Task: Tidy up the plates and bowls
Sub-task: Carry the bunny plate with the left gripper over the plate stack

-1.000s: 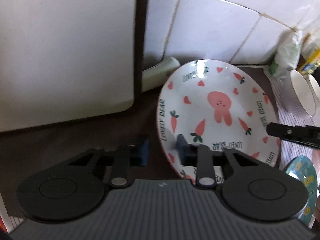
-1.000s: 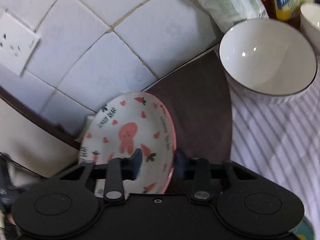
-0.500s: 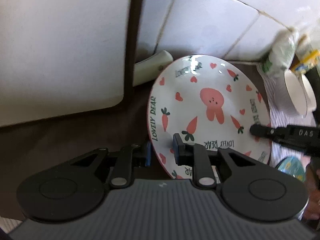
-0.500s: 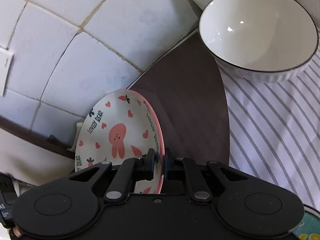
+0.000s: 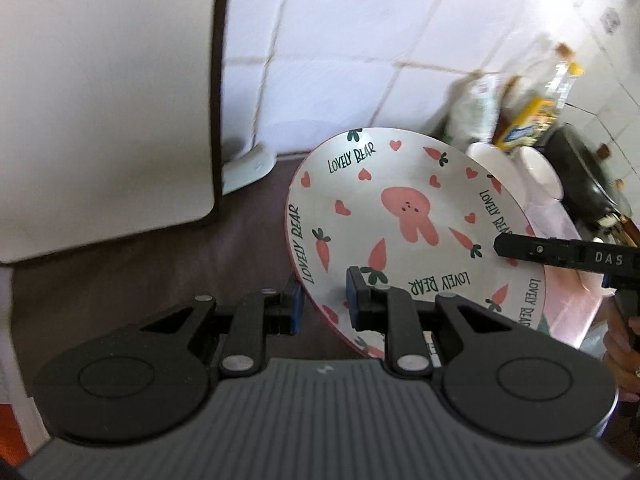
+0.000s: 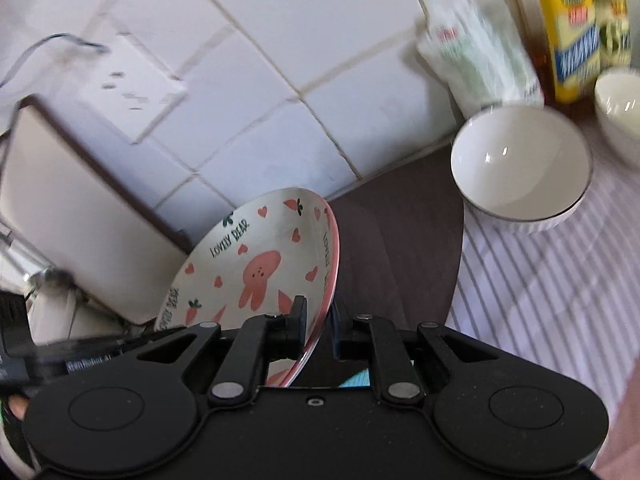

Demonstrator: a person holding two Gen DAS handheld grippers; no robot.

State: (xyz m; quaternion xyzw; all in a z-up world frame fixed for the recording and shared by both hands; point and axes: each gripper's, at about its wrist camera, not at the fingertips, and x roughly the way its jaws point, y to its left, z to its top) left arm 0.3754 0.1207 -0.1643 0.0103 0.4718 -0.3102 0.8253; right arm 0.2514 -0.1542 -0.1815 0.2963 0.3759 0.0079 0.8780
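Here the bunny plate (image 5: 404, 216), white with a pink rim, carrots, hearts and the words LOVELY BEAR, is held tilted above the dark brown bench (image 5: 160, 272), its printed face turned toward the left wrist camera and its far edge standing in front of the white tiled wall (image 5: 340, 40). The left claw (image 5: 323, 305) has its blue-padded fingers closed on the plate's near-left rim, one pad behind the rim and one on the printed face. The right claw (image 6: 318, 326) pinches the opposite rim edge-on; its jaws have just been closing and then eased slightly apart, with the rim between them and both pads against it. In the left view the right claw's black finger (image 5: 560, 252) reaches across the plate's right side, and part of the person's hand (image 5: 624, 340) shows at the frame edge. To the left of the plate a large cream board with a dark border (image 5: 104, 100) leans against the wall. To the right a white ribbed bowl (image 6: 520, 168) sits on a striped cloth (image 6: 540, 280), with a second white bowl (image 6: 618, 108) just beyond it, a plastic packet (image 6: 480, 60) and a yellow-labelled bottle (image 6: 572, 32) behind them. A wall socket (image 6: 132, 88) sits on the tiles above the board.
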